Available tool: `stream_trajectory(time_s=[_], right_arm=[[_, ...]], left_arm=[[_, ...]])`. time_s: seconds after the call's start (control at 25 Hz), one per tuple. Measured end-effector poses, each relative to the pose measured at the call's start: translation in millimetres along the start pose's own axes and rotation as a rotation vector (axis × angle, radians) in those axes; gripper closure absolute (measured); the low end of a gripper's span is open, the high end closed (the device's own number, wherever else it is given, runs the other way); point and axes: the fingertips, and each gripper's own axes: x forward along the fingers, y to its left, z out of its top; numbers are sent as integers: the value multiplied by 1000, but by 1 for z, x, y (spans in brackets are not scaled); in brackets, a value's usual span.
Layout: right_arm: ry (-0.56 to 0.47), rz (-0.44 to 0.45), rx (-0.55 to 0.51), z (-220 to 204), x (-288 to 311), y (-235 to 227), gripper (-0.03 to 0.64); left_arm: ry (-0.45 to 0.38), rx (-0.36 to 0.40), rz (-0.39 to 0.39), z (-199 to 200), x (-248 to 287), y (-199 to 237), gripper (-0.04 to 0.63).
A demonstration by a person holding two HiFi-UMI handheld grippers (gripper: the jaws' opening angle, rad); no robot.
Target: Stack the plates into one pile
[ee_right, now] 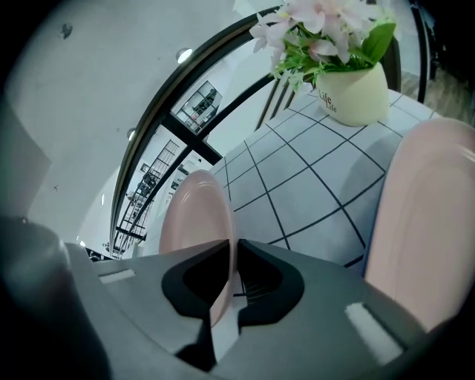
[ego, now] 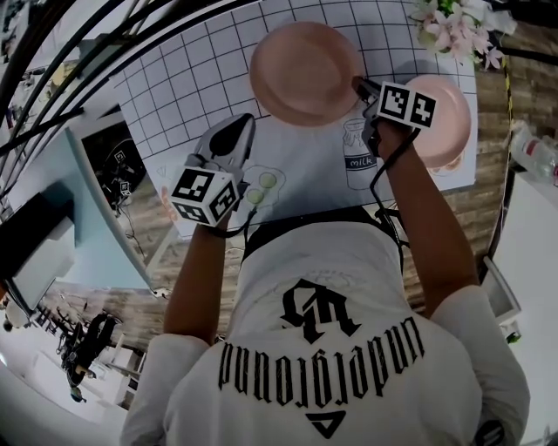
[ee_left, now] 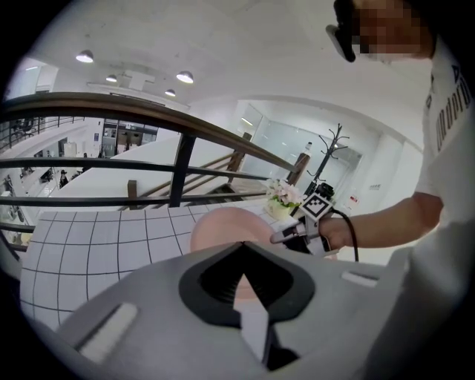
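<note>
Over the middle of the gridded cloth is a pink plate (ego: 303,71), and my right gripper (ego: 358,84) is shut on its right rim. In the right gripper view that rim (ee_right: 197,215) runs between the jaws of my right gripper (ee_right: 226,276). A second pink plate (ego: 445,122) lies flat on the cloth to the right, partly hidden behind the right gripper's marker cube; the right gripper view has this plate (ee_right: 423,223) at its right. My left gripper (ego: 245,122) hovers near the table's front left, shut and holding nothing, and its view looks toward the held plate (ee_left: 223,226).
A cream pot of pink flowers (ego: 453,26) stands at the table's far right corner, beyond the second plate. The white cloth (ego: 192,87) has a milk carton picture (ego: 357,157) and a fried egg picture (ego: 261,183). A black railing (ee_left: 178,159) runs behind the table.
</note>
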Motion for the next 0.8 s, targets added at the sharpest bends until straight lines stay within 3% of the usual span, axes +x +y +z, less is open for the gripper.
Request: stream_trajectory(time_s=[0.32,0.8], right_arm=[[-69,35,-39,-4,-33,32,592],[-190,69,-67,-63,-116,95,594]], left_arm=[[-44,29,0,-3,-38,-8,546],[-87,145,-27,-6,-130,-26,546]])
